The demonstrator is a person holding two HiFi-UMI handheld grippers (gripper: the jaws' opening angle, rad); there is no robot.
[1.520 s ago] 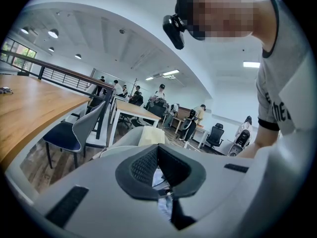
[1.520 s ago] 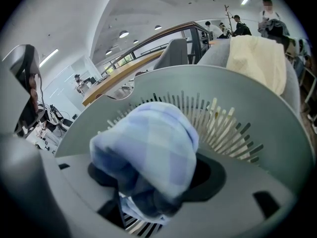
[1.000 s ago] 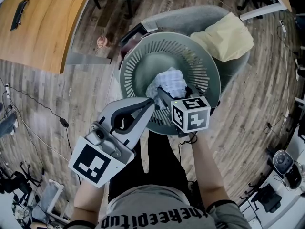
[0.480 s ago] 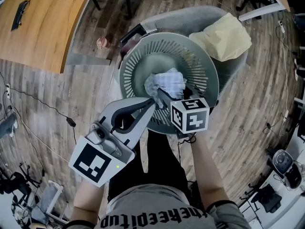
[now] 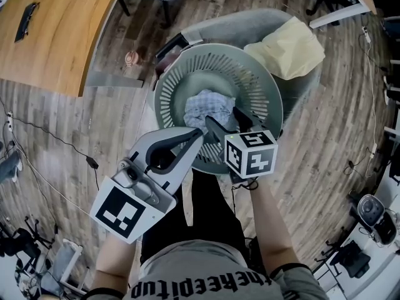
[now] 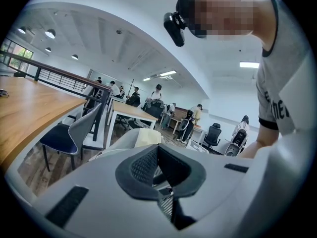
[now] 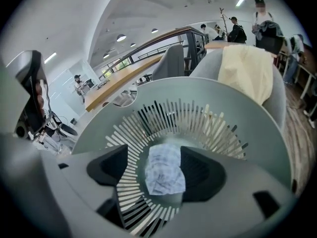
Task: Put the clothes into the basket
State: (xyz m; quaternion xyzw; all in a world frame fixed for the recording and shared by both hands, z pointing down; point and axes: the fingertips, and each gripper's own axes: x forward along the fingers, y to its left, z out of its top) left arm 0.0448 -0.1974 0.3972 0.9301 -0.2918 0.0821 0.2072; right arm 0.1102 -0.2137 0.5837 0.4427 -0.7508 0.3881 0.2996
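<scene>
Right claw (image 7: 157,173) open over cloth (image 5: 205,103) in basket (image 5: 170,85); left claw (image 5: 201,132) closed; shirt (image 5: 206,284) perhaps "theepitup".

The grey wood-plank floor (image 5: 112,130) carries a grey armchair (image 5: 250,24), and a black cable (image 5: 92,162) trails across it at the left. A yellow garment (image 5: 287,45) lies on the armchair, just behind the round slatted basket (image 5: 164,86).

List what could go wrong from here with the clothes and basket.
The right tongs hang open over the checked cloth in the basket; pulling away, a pad might snag it and drag it out. The yellow garment lies on the grey chair outside the rim; a careless grab could drop it on the floor.
</scene>
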